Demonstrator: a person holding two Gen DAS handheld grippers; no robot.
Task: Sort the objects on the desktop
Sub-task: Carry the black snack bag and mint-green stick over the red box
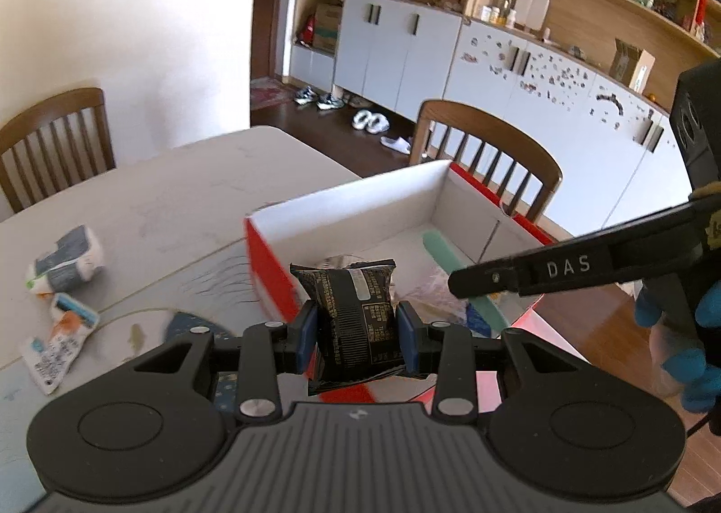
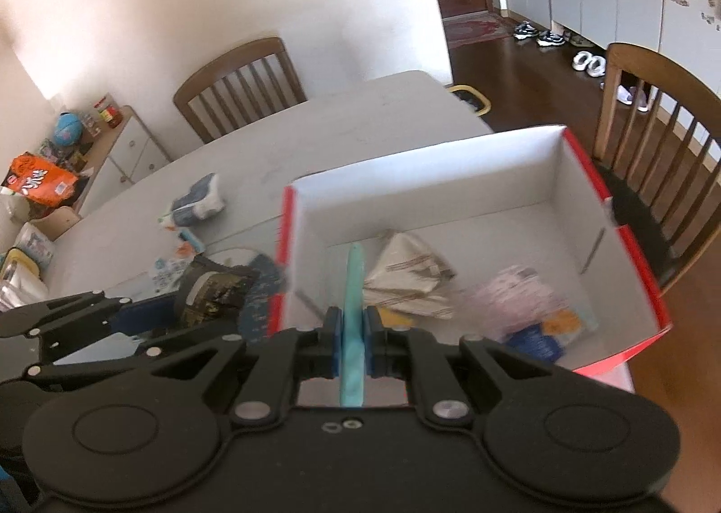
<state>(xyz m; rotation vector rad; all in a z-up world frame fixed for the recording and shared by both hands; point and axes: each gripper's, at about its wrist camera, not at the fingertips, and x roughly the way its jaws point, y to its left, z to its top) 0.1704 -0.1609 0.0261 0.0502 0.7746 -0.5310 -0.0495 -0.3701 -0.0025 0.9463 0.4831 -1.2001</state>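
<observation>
Box (image 2: 518, 161) just ahead — left gripper (image 1: 356, 328) clamps dark packet (image 1: 353, 310), right gripper (image 2: 353, 342) pinches teal strip (image 2: 353, 283); clear the rim before releasing.

Black snack packet (image 1: 353, 319) with gold print and a pale label strip. Gripper pads (image 1: 408, 335) blue, gripper bodies black. Box (image 2: 631, 261) red outside, white inside. Flat mint-green strip (image 2: 353, 310). Beige packet (image 2: 408, 276) with brown stripes. Pink wrapper (image 2: 513, 294), blurred. Table (image 1: 180, 206) pale grey. White-and-grey pouch (image 1: 67, 261). Orange bag (image 2: 38, 179). Glove (image 1: 696, 360) blue.
</observation>
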